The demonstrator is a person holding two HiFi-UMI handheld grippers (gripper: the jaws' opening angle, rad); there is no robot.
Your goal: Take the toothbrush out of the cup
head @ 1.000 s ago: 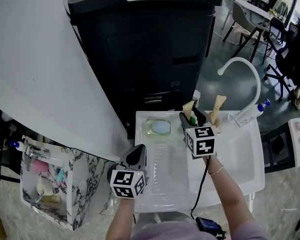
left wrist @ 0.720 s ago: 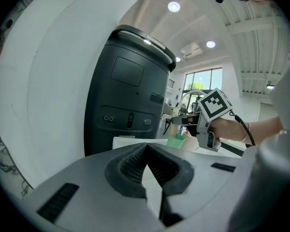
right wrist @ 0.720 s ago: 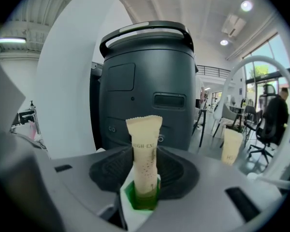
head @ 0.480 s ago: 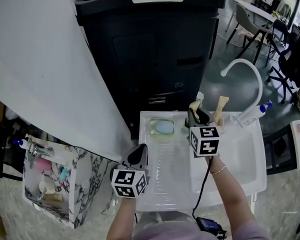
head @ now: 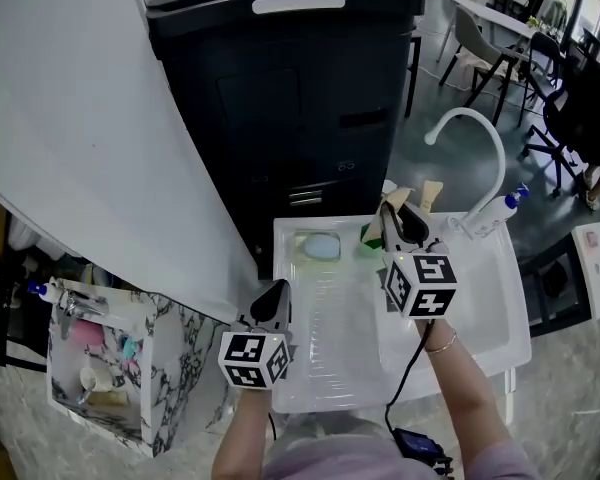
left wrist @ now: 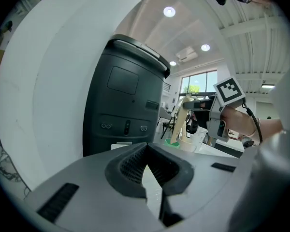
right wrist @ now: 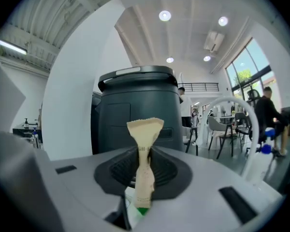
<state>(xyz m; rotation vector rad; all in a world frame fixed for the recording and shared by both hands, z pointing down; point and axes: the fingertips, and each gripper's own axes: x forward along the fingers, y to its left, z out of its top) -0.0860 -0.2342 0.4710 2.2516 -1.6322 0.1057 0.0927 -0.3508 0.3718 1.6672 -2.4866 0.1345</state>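
The toothbrush point(right wrist: 145, 134) is a stick in a beige paper wrapper with a flared top. My right gripper point(right wrist: 144, 161) is shut on it; its jaws have just been closing with the wrapper between the pads. In the head view this gripper point(head: 400, 223) hangs over the back of the white sink point(head: 480, 308), holding the toothbrush point(head: 395, 200) upright. A second beige wrapped stick point(head: 432, 196) stands behind it. The cream cup point(left wrist: 187, 144) shows in the left gripper view, below the raised toothbrush point(left wrist: 182, 115). My left gripper point(head: 272, 303) is shut and holds nothing, at the sink's front left.
A tall black bin point(head: 290, 98) stands right behind the sink. A white curved faucet point(head: 470, 138) and a blue-capped bottle point(head: 495, 213) are at the back right, a soap dish point(head: 318, 246) at the back left. A marbled shelf unit point(head: 100, 368) stands at the left.
The right gripper has closed on the wrapped toothbrush and risen with it above the cup. The left gripper has stayed where it was.
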